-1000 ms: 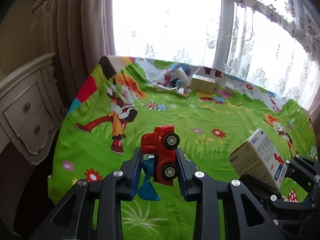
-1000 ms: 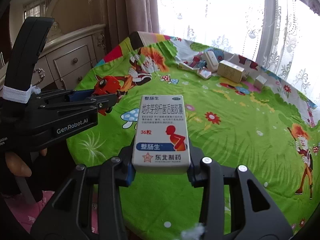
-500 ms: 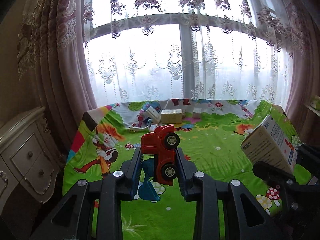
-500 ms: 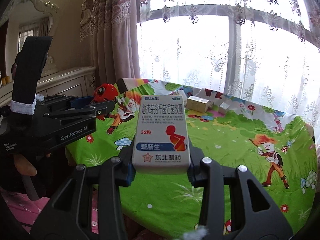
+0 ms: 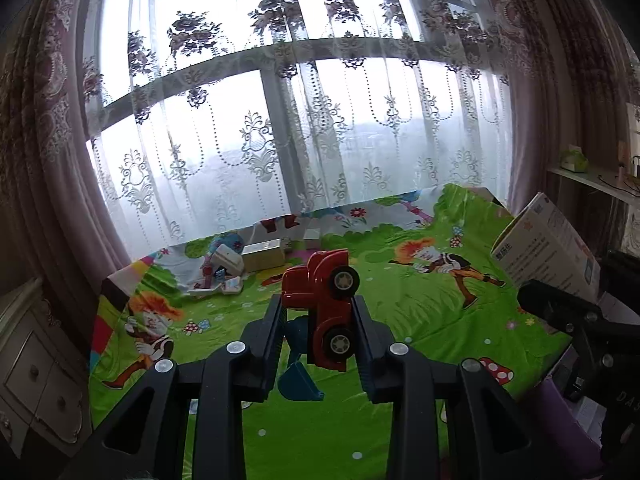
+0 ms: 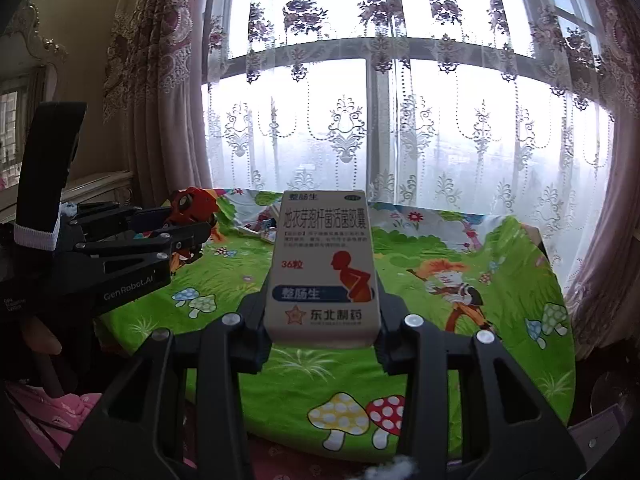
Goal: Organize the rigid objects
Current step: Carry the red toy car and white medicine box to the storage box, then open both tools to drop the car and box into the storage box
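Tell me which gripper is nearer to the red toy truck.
Left. The left gripper is clamped on the red toy truck; the right gripper, beside it, holds the medicine box.

Each camera sits just behind its own gripper and looks forward along the fingers — low over the near edge of the tabletop (image 5: 400, 312), facing the curtained window (image 5: 280, 120) beyond. The left gripper (image 5: 318, 316) fills its view's lower centre; the right gripper (image 6: 322, 300) does likewise. Both views share the green cartoon-print cloth, the far boxes (image 5: 262, 256) and the window — and each catches the other gripper at its side edge.
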Tool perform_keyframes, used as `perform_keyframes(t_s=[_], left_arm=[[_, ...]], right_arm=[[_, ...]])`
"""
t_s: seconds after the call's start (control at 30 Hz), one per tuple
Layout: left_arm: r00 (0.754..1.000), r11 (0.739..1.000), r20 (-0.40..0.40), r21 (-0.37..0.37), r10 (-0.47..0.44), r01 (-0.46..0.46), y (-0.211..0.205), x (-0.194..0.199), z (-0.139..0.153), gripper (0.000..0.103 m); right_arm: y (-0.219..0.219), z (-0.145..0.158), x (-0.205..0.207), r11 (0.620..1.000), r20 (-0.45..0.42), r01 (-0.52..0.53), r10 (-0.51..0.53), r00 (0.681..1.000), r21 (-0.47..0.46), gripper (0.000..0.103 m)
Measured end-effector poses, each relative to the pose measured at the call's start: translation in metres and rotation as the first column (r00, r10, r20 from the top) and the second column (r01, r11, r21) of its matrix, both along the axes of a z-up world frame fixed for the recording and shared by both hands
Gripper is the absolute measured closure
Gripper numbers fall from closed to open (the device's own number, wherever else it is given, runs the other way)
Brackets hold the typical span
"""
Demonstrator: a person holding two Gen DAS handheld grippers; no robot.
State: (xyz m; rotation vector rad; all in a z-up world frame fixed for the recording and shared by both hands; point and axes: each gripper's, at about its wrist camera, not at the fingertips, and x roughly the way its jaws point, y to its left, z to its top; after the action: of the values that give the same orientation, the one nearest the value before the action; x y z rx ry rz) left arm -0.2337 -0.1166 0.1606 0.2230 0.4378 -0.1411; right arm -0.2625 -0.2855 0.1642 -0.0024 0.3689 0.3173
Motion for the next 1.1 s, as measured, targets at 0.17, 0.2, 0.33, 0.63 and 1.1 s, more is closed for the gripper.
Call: perform_keyframes(t_s=[0.17,0.2,0.33,0.63,1.1], left_arm=[[0.99,0.99,-0.025,0.029,-0.138,0.139,-0.047,0.002,0.0,0.07],[0.985,0.984,-0.028,0.038,-0.17,0.171,-0.059,0.002,0.0,0.07],[0.952,0.951,-0.058,0.065,-0.299,0.303,-0.109,0.002,-0.005,0.07],[0.809,0.822,-0.231,0.064,-0.54,0.566,-0.203,-0.008,-0.042,0.07],[0.511,0.616,-0.446,-0.124,-0.735,0.778,-0.274,-0.03,-0.099,0.053]], right_arm=[[-0.034,-0.001,-0.017,0.994,-0.009,0.107,-0.107,0.994,0.008,0.059],[-0.043,-0.002,-0.02,0.991,-0.013,0.13,-0.13,0.991,0.013,0.059],[-0.076,-0.01,-0.033,0.97,-0.048,0.243,-0.242,0.969,0.011,0.059],[-0.153,-0.042,-0.066,0.879,-0.188,0.475,-0.475,0.86,-0.045,0.059],[-0.219,-0.084,-0.097,0.72,-0.444,0.672,-0.667,0.599,-0.176,0.04]])
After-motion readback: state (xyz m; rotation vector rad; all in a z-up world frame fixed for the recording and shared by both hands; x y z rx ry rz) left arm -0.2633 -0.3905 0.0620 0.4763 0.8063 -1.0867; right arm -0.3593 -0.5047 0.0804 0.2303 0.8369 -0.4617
